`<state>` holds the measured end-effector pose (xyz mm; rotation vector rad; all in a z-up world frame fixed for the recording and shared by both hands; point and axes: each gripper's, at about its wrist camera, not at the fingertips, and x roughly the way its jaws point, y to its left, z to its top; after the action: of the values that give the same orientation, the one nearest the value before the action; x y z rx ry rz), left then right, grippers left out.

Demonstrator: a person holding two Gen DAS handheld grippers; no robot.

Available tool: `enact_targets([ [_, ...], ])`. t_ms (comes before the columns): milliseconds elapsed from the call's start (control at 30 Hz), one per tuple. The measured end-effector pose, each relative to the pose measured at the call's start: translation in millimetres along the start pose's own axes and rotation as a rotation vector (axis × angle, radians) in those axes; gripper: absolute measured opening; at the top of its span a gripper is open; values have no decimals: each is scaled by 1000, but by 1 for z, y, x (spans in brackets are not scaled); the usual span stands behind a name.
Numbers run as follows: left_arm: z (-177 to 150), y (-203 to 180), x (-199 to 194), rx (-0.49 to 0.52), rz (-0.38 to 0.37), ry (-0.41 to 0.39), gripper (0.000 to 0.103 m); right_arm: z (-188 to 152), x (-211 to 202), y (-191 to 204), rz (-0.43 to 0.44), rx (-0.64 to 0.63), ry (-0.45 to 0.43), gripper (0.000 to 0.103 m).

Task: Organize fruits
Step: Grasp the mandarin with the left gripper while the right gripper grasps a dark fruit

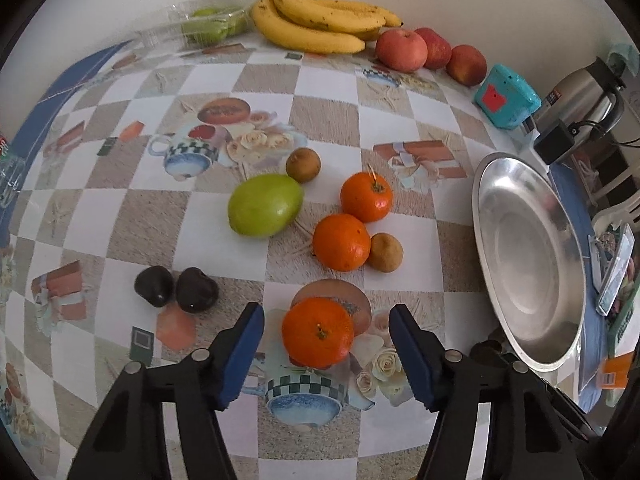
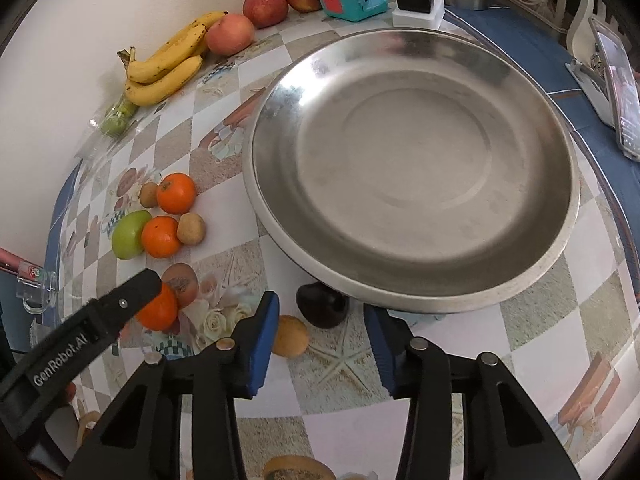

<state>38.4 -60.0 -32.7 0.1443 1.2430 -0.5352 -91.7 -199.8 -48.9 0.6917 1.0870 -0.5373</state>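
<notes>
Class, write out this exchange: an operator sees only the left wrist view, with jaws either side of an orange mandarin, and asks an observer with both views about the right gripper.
Operator: Where is the right gripper?
Observer: The right gripper hovers before the round steel dish, jaws open.
Operator: Anything between them?
Observer: A small brown round fruit lies beside one pad, ungripped.
Operator: Anything else nearby?
Observer: A dark rounded fruit sits tucked under the dish's rim.
</notes>
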Motion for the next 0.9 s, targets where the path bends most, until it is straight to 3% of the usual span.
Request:
enact_targets([
  [100,-1,-1,5,1,-4,17,56,1,3,-1,-7,10,0,39],
  [333,0,-2,14,-1,15,41,53,2,5,-4,6,39,4,32],
  [500,0,1,21,-17,24,63,43,1,8,-4,22,43,14,30],
  [900,3,6,10,-42,5,43,42,-3,4,0,91,57,33,29],
])
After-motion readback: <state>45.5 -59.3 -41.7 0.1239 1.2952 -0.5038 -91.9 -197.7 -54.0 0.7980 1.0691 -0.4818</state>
